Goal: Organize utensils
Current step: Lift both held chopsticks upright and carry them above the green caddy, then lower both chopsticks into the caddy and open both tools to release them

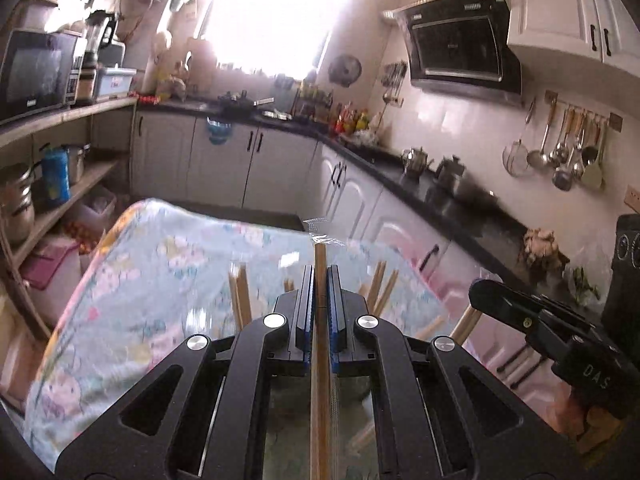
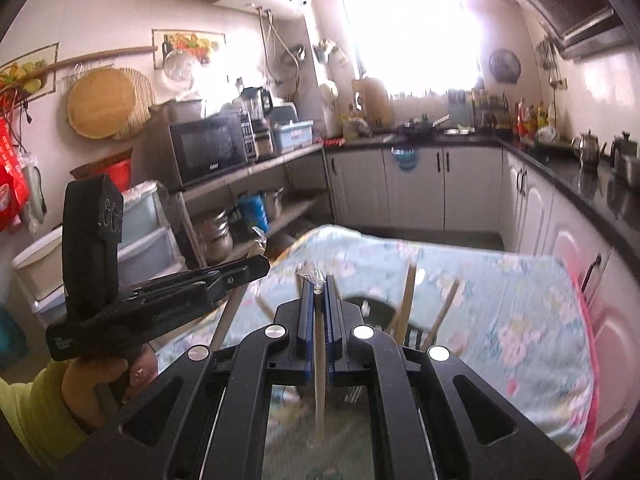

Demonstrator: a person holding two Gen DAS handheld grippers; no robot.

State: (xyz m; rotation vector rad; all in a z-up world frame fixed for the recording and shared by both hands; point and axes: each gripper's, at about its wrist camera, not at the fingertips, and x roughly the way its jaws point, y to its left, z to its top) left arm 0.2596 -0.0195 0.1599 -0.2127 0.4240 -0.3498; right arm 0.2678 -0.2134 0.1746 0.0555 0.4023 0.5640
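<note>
Left wrist view: we are pinching a wooden chopstick (image 1: 320,264) between the fingers of our left gripper (image 1: 320,280), its wrapped tip rising above a floral tablecloth (image 1: 160,264). More chopsticks (image 1: 240,296) are standing tilted just beyond. Our right gripper (image 2: 319,288) is likewise clamping a pale chopstick (image 2: 319,360) with plastic wrap at its tip. Both tools are hovering side by side over the table, kitchen counter (image 1: 440,200) behind.
</note>
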